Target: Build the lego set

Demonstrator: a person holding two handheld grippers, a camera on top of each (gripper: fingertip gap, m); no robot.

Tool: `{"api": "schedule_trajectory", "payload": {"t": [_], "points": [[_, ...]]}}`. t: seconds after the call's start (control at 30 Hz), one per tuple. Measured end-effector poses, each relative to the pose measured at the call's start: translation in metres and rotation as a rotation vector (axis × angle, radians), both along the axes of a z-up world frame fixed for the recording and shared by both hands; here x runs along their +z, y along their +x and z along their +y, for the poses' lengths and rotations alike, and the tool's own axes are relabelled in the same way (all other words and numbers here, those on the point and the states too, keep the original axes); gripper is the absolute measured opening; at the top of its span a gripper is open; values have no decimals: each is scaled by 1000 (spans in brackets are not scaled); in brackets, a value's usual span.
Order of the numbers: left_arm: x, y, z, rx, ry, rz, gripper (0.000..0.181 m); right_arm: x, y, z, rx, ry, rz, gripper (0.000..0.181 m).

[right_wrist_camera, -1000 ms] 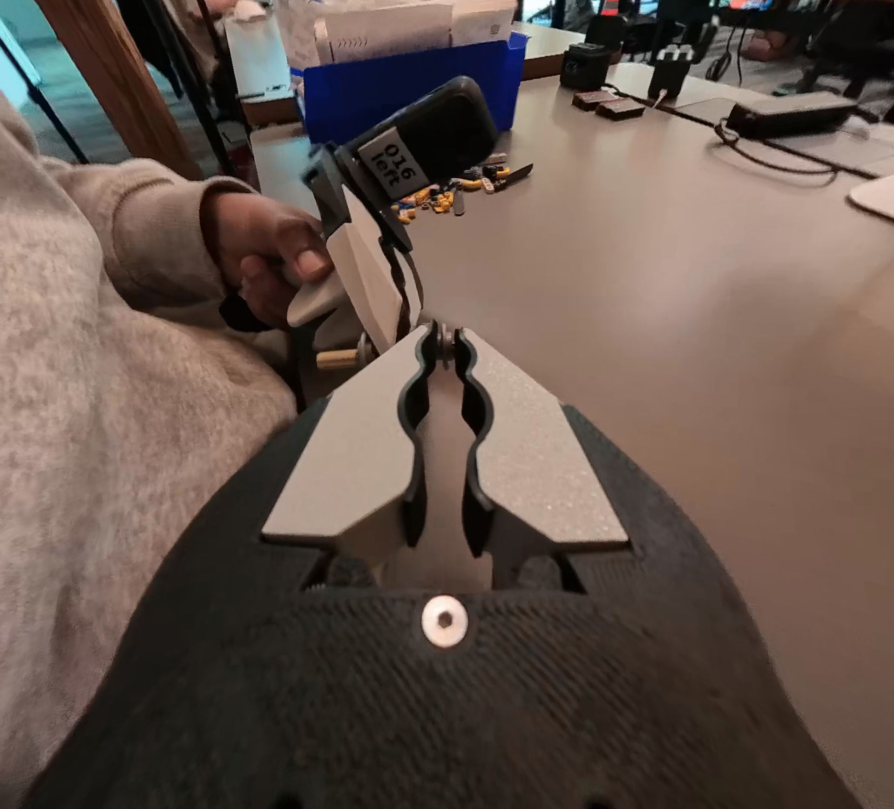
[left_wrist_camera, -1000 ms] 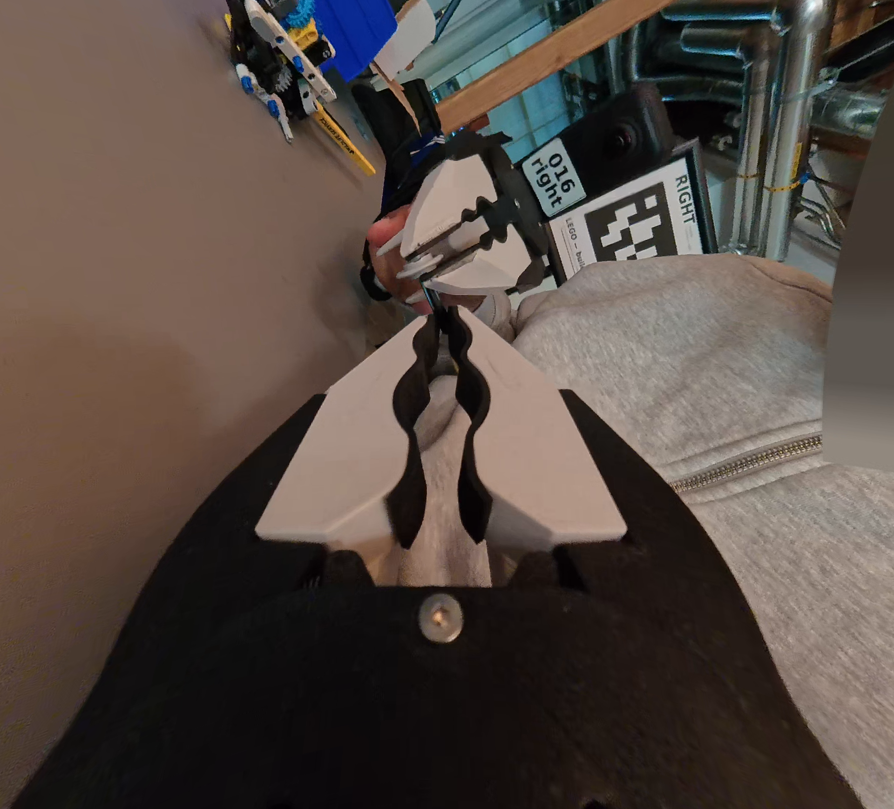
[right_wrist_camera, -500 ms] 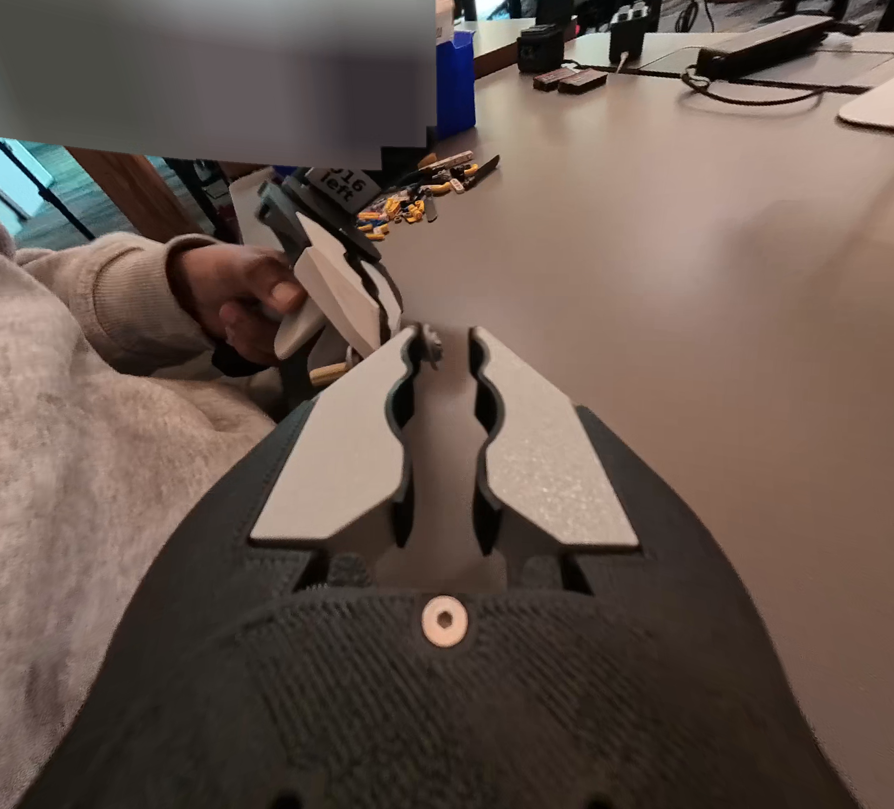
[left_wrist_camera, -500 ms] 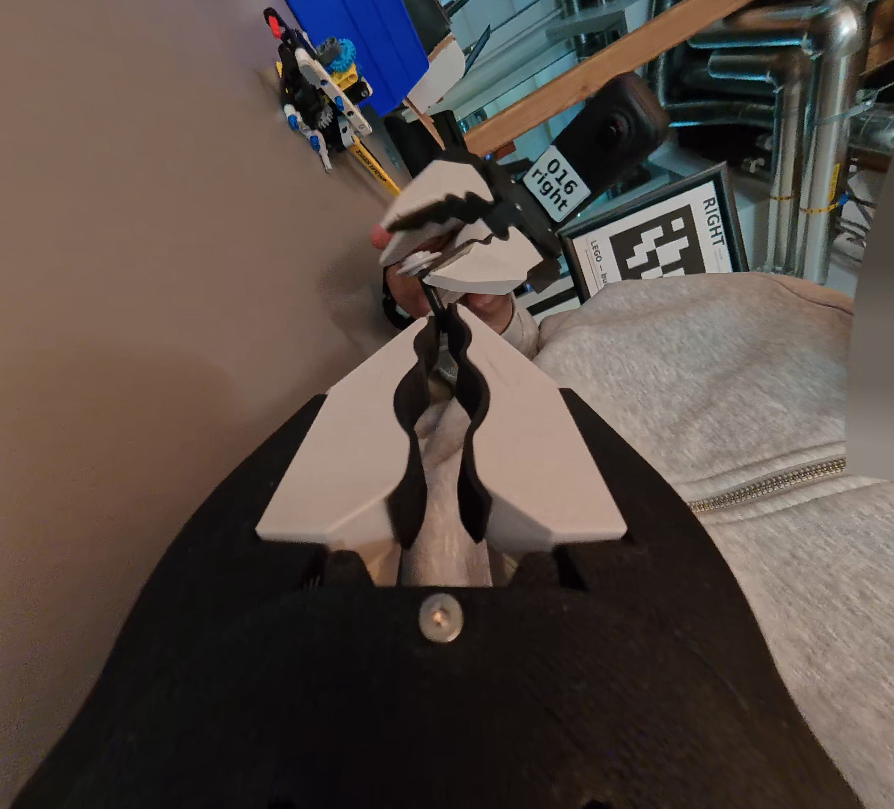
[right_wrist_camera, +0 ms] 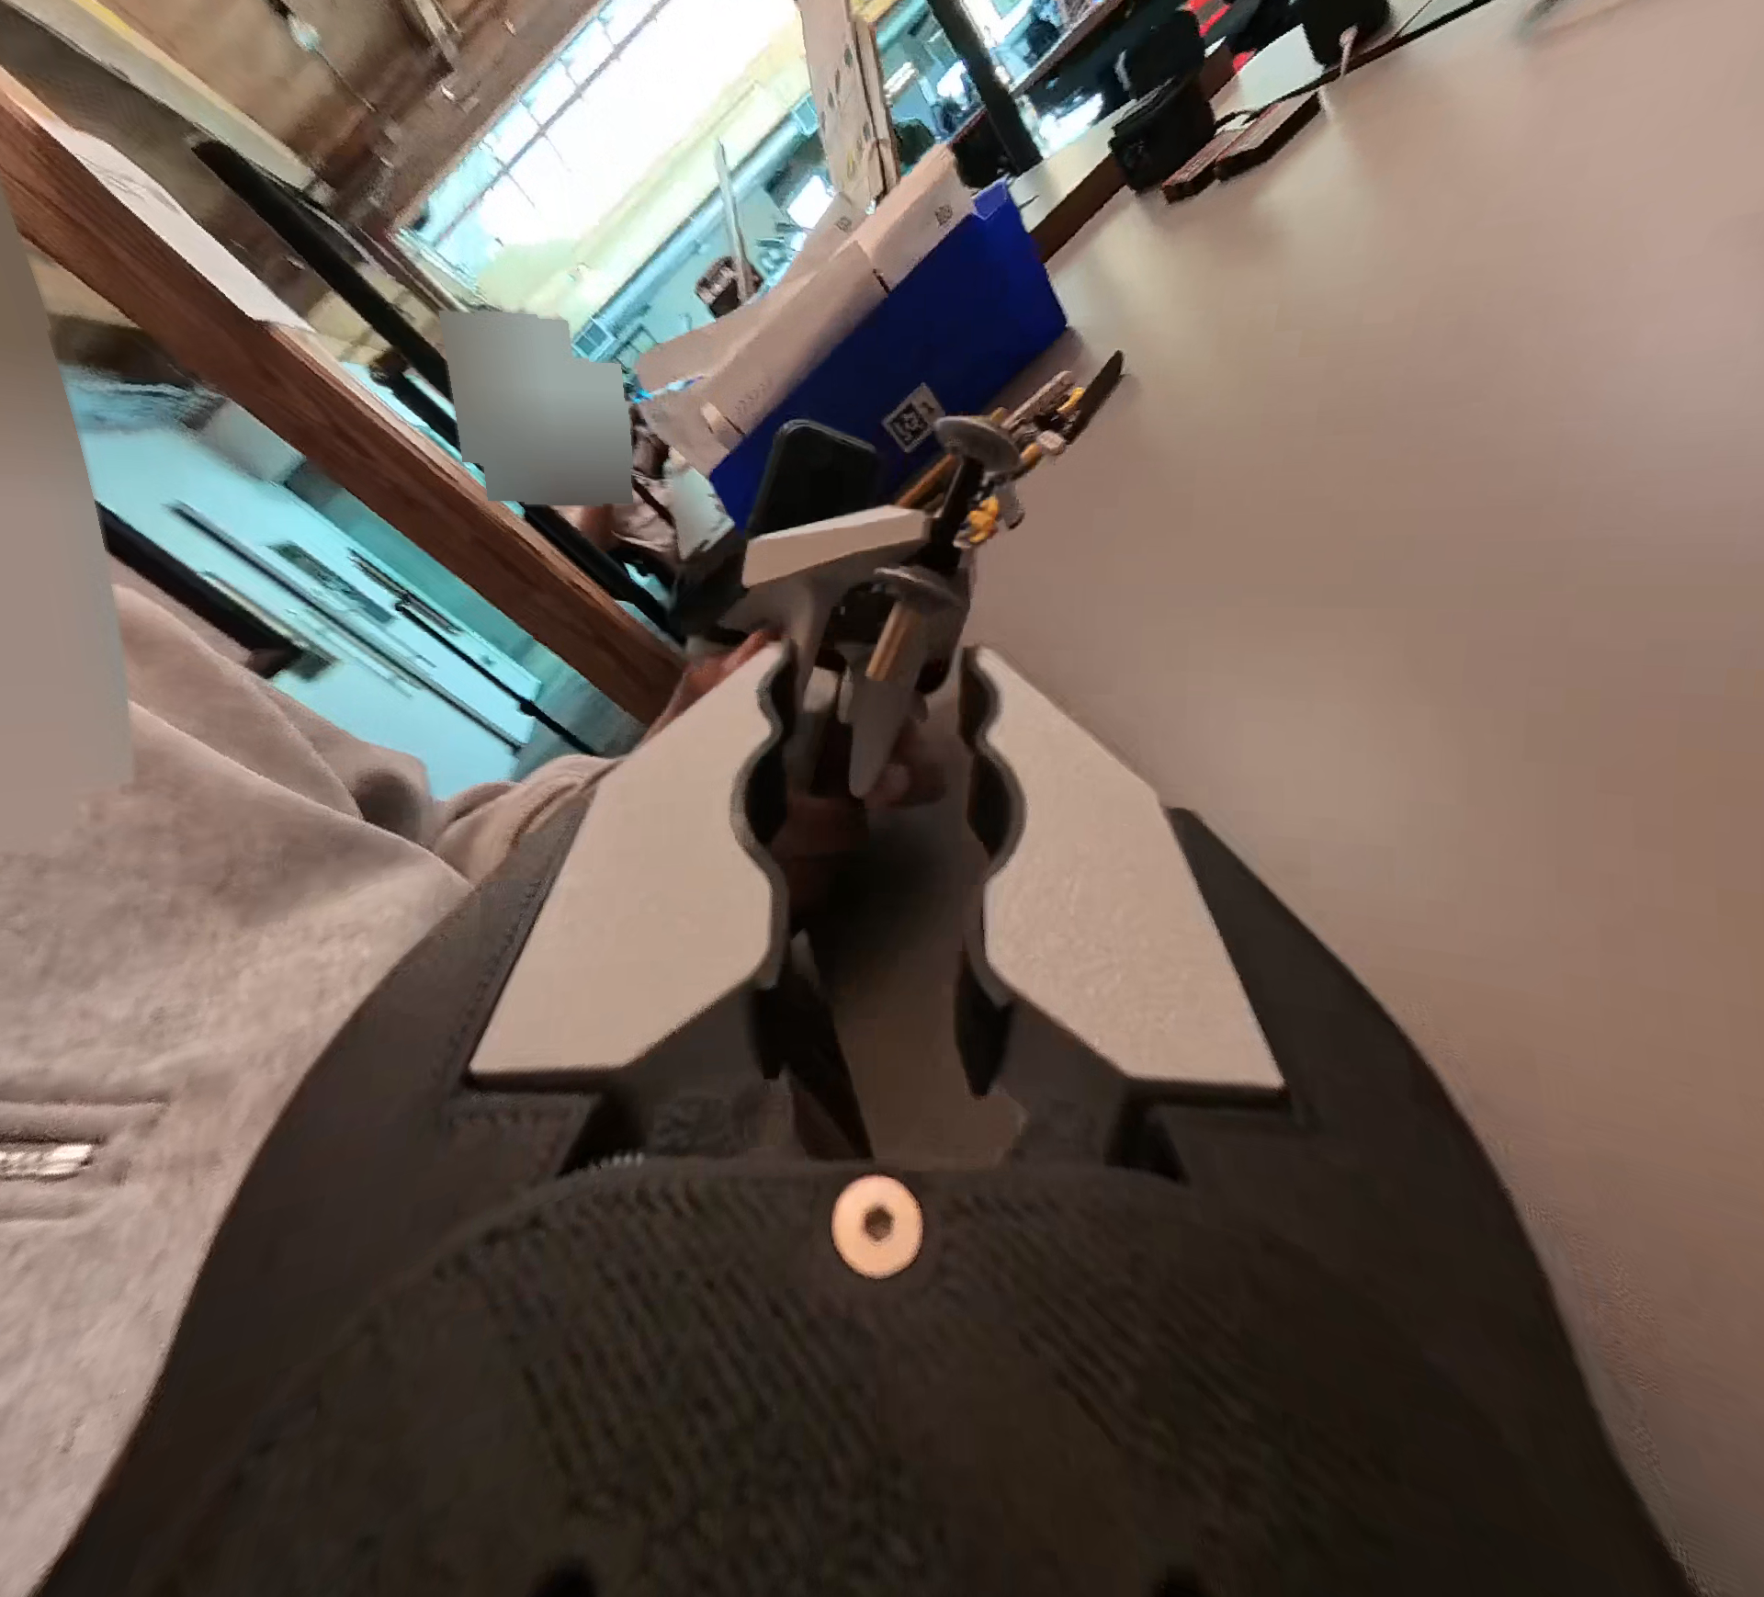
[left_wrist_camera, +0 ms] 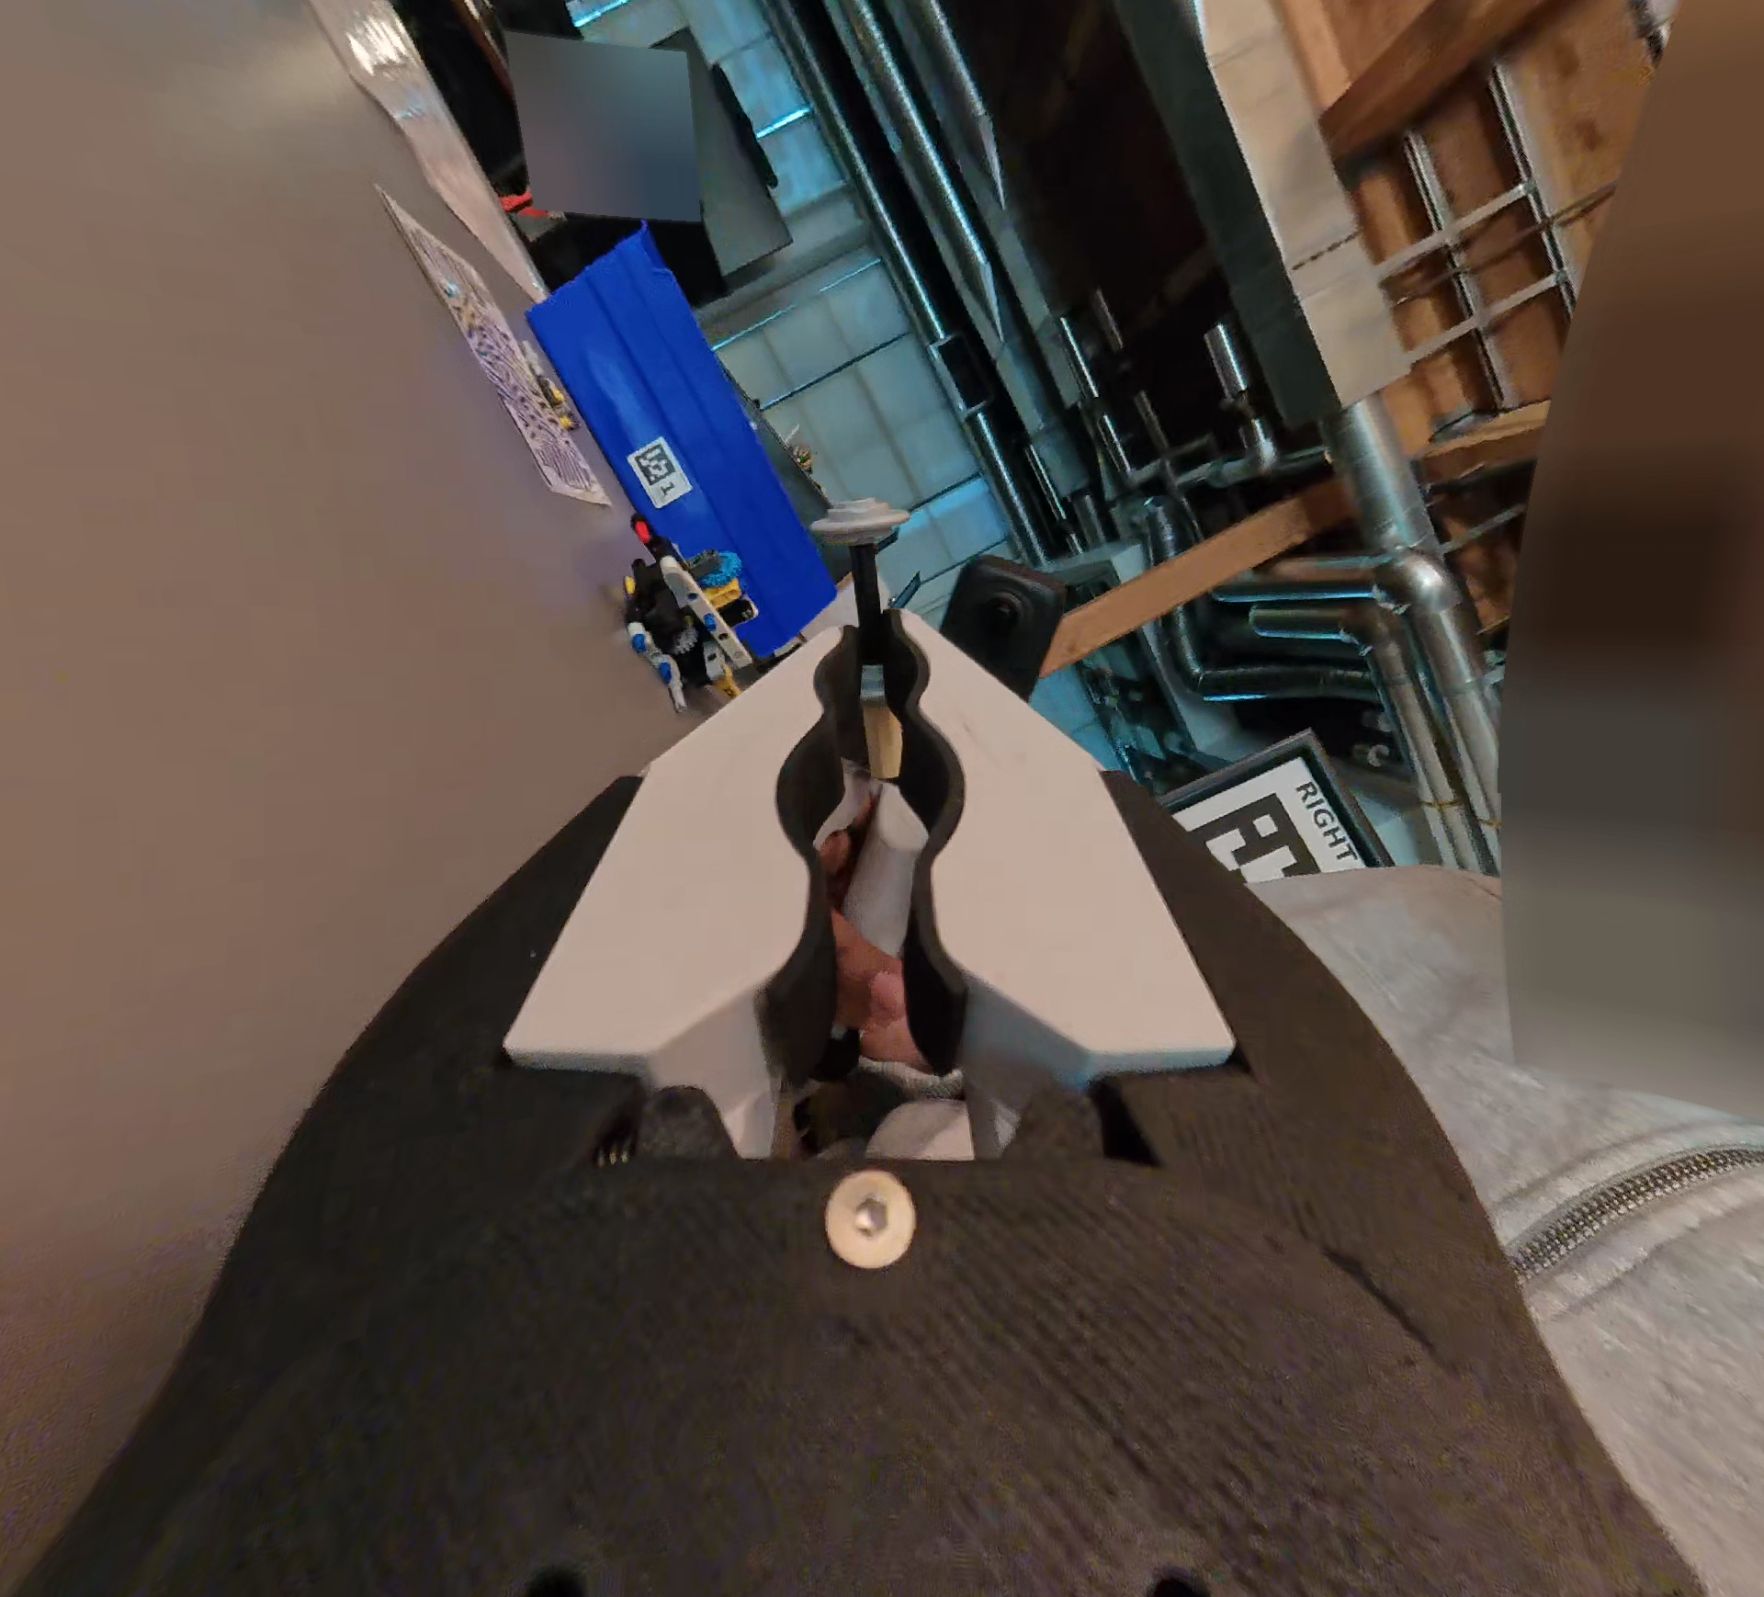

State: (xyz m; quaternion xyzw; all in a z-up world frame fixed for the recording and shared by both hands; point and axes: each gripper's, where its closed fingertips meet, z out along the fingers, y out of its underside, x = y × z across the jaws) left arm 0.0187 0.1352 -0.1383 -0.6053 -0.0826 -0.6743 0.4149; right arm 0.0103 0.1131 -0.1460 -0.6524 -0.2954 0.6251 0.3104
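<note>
Daylight floods through the windows (right_wrist_camera: 611, 148) ahead of my right tool, blown out; edges bend with wide-angle distortion; motion blur smears both views' backgrounds.

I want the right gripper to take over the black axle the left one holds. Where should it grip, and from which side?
Probably the bare black shaft of the axle, between the left gripper and the grey disc capping the end. That short stretch is the only clear part; the disc is too flat and wide. The right gripper, jaws open, should come from the side, across the shaft.
</note>
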Motion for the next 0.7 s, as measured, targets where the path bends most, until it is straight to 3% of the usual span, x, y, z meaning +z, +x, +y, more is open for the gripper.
{"api": "schedule_trajectory", "payload": {"t": [0.17,0.7], "points": [[2,14,-7,-25,48,61,6,2,2,-3,38,-74,49,10],[6,10,-10,-67,68,39,5,0,8,-6,91,-111,52,6]]}}
